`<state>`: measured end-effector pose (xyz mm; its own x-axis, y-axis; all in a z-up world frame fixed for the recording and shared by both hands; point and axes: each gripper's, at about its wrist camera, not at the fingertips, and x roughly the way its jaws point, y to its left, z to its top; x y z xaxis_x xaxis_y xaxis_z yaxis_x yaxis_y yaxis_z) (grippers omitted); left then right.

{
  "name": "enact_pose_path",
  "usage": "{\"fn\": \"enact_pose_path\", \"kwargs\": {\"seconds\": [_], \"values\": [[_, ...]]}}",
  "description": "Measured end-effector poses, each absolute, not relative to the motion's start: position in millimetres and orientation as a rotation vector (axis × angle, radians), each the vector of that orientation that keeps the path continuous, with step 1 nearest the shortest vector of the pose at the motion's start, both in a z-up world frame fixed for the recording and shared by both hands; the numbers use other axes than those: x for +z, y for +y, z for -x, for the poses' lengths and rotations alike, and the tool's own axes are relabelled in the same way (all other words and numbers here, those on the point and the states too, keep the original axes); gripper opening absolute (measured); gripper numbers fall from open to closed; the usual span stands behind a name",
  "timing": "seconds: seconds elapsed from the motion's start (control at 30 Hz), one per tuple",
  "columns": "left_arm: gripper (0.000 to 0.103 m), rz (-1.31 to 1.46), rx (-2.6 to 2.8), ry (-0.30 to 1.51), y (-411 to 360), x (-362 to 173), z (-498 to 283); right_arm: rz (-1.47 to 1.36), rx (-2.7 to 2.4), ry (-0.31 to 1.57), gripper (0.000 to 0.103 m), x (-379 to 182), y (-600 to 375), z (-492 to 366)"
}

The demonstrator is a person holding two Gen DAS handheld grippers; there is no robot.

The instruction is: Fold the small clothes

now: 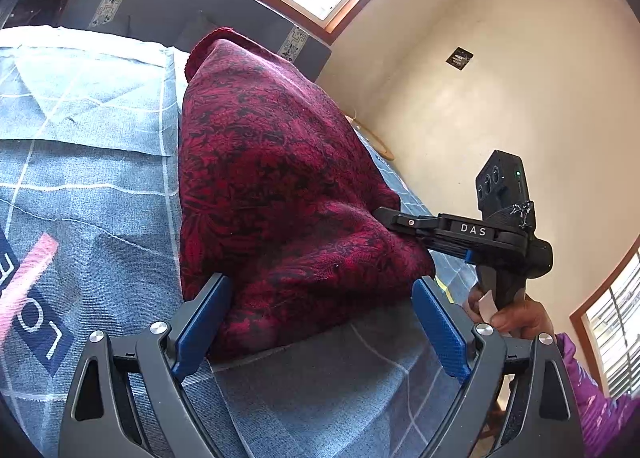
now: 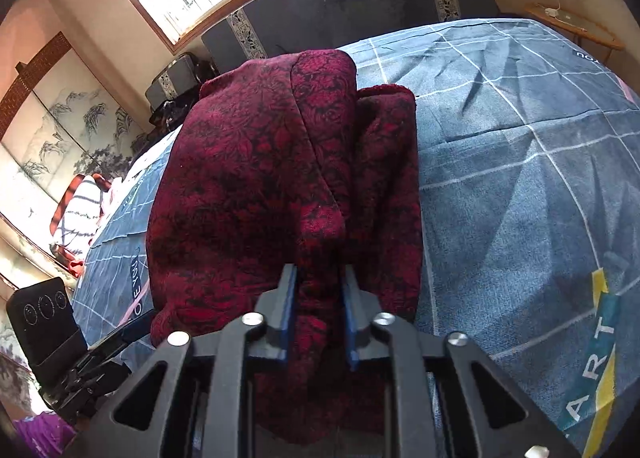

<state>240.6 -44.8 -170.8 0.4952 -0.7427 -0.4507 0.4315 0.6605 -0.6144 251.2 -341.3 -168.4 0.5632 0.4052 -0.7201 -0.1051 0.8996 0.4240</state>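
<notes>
My right tool (image 2: 318,278) pinches a fold of the red garment (image 2: 280,177) lying on the bed (image 2: 520,177); left tool (image 1: 322,314) gapes wide, straddling its near edge. I'd clamp left before lifting, keeping both edges level.

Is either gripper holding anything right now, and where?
The right gripper pinches a raised fold of the red garment. The left gripper holds nothing.

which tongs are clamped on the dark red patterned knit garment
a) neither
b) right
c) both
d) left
b: the right tongs pinch a bunched fold of the dark red patterned knit garment, while the left tongs stand wide open around its edge.
</notes>
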Motion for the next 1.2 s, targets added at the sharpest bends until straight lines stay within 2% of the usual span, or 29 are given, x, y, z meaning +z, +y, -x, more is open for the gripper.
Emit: {"fn": "enact_pose_path", "kwargs": {"seconds": [0.1, 0.23, 0.43, 0.6, 0.7, 0.73, 0.9, 0.93, 0.97, 1.2], "values": [[0.092, 0.494, -0.76, 0.749, -38.2, -172.1, -238.9, -0.365, 0.304, 0.843, 0.012, -150.4, -356.9, -240.3], [0.093, 0.458, -0.757, 0.758, -44.3, -169.8, -239.1, -0.361, 0.285, 0.918, 0.009, -183.2, -362.2, -243.4], [0.093, 0.466, -0.753, 0.766, -42.4, -167.5, -240.0, -0.36, 0.274, 0.882, 0.008, -184.8, -362.1, -243.0], [0.093, 0.415, -0.674, 0.731, -29.4, -145.8, -233.2, -0.318, 0.256, 0.887, 0.012, -178.4, -357.4, -241.2], [0.094, 0.365, -0.626, 0.698, -18.9, -129.8, -249.1, -0.289, 0.248, 0.902, 0.02, -172.9, -350.1, -245.0], [0.098, 0.361, -0.623, 0.713, -17.4, -128.2, -259.0, -0.283, 0.244, 0.906, 0.023, -171.3, -348.9, -246.6], [0.098, 0.384, -0.713, 0.942, -25.1, -152.3, -323.8, -0.247, 0.238, 0.914, 0.044, -164.9, -344.5, -252.1], [0.098, 0.396, -0.718, 0.961, -24.5, -157.9, -333.3, -0.222, 0.199, 0.917, 0.066, -163.7, -345.1, -252.8], [0.098, 0.406, -0.716, 0.977, -22.9, -163.3, -341.5, -0.195, 0.16, 0.918, 0.083, -163.2, -346.6, -253.2], [0.098, 0.424, -0.87, 1.055, -31.1, -183.2, -371.7, -0.373, 0.318, 0.964, 0.083, -178.8, -367.8, -270.5]]}}
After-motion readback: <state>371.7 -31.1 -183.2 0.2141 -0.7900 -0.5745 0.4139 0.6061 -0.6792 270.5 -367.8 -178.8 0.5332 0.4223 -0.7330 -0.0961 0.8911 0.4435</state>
